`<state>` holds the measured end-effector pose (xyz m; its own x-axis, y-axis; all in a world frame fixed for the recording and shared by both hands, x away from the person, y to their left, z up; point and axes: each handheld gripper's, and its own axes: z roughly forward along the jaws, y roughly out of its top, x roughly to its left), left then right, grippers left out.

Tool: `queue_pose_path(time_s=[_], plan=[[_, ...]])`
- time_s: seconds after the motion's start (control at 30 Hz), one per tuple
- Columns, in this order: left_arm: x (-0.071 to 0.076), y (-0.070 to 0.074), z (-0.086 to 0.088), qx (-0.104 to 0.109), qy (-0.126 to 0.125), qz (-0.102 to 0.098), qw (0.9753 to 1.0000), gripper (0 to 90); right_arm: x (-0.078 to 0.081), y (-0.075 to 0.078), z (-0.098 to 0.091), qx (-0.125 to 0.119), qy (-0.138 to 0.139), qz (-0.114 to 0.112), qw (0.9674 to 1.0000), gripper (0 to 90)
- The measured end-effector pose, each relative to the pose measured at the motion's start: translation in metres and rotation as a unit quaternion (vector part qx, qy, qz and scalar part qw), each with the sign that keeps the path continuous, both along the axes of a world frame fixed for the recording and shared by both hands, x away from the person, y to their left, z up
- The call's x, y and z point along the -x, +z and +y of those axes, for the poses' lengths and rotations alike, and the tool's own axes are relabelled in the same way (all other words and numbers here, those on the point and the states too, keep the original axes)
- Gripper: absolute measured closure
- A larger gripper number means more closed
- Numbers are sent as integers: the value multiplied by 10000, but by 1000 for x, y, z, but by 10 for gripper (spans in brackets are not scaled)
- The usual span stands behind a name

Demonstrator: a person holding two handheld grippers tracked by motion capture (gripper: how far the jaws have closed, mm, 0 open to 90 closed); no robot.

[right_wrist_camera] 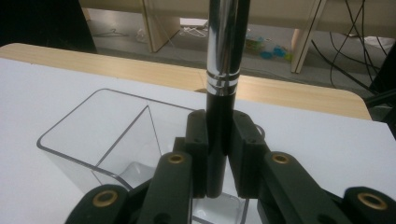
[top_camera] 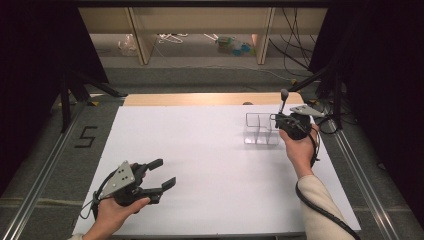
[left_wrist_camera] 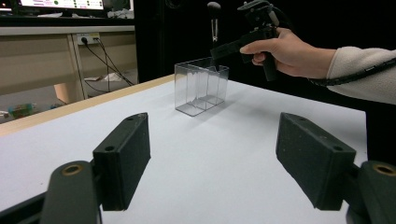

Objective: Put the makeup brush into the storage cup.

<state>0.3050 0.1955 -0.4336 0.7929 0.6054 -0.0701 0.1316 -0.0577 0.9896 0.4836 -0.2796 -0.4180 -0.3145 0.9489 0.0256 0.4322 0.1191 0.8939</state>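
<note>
A make-up brush (top_camera: 284,102) with a black handle, a silver ferrule (right_wrist_camera: 223,56) and a dark rounded head (left_wrist_camera: 214,8) stands upright in my right gripper (top_camera: 279,120), which is shut on the handle. It hangs over the right-hand part of a clear plastic divided box (top_camera: 260,129) at the table's back right. In the right gripper view the jaws clamp the handle (right_wrist_camera: 219,149) just above the box (right_wrist_camera: 93,135). My left gripper (top_camera: 165,173) rests low at the front left, open, with nothing between its jaws (left_wrist_camera: 212,158). It faces the box (left_wrist_camera: 201,86) and the right gripper (left_wrist_camera: 224,49).
A white sheet (top_camera: 210,165) covers the table, with a wooden strip (top_camera: 210,98) along the far edge. Beyond it stand shelf legs (top_camera: 142,40) and cables (top_camera: 295,45) on the floor. Black curtains hang on both sides, and metal rails (top_camera: 45,170) run beside the table.
</note>
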Motion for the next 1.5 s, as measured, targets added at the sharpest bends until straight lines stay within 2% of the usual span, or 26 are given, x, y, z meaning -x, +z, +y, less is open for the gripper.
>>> queue_pose_path(time_s=[0.17, 0.23, 0.33, 0.43, 0.53, 0.63, 0.73, 0.87, 0.97, 1.0, 1.07, 1.17, 1.23, 1.33, 1.4, 1.43, 1.5], plan=[[0, 0, 0, -8, 1, -1, 10000, 261, 0, 0, 0, 4, 1, 25, 10000, 793], [0, 0, 0, -4, 2, 2, 10000, 261, -1, -1, 0, 56, -24, -39, 10000, 793], [0, 0, 0, 13, 14, 29, 10000, 261, 0, -1, 0, -12, 1, 36, 10000, 793], [0, 0, 0, -7, 2, 1, 10000, 261, -1, -2, 0, -27, -5, -4, 10000, 793], [0, 0, 0, -7, 2, 3, 10000, 262, 0, -2, 0, 36, -39, 77, 10000, 792], [0, 0, 0, 13, 17, 31, 10000, 262, -1, -3, 0, 74, -43, 38, 10000, 793], [0, 0, 0, -8, 0, 4, 10000, 262, -1, -3, 0, 2, -8, 50, 10000, 792], [0, 0, 0, -3, 2, 9, 10000, 262, -1, -4, -1, 58, -32, 88, 9999, 792], [0, 0, 0, -4, -1, 6, 10000, 262, -2, -5, -1, 1, -16, 52, 10000, 793], [0, 0, 0, -6, -2, 5, 10000, 262, -1, -5, -1, 36, -59, 124, 9999, 793], [0, -1, -1, 29, 22, 52, 10000, 262, -2, -5, -2, 1, -21, 117, 9999, 793], [0, 0, 0, 1, 4, 14, 10000, 262, -3, -6, -2, -6, -19, 68, 10000, 793], [0, 0, 0, -3, -1, 7, 10000, 262, -2, -6, -1, 26, -57, 134, 9999, 792], [0, -1, 0, 16, 13, 36, 10000, 262, -3, -7, -1, 12, -27, 121, 9999, 792], [0, -1, 0, 17, 12, 39, 10000, 262, -5, -9, -2, 41, -37, 35, 10000, 793], [0, -1, 0, 16, 13, 40, 10000, 262, -3, -7, -1, 30, -75, 171, 9998, 793], [0, -1, 0, 18, 16, 41, 10000, 262, -4, -8, -2, 1, -42, 163, 9999, 792]])
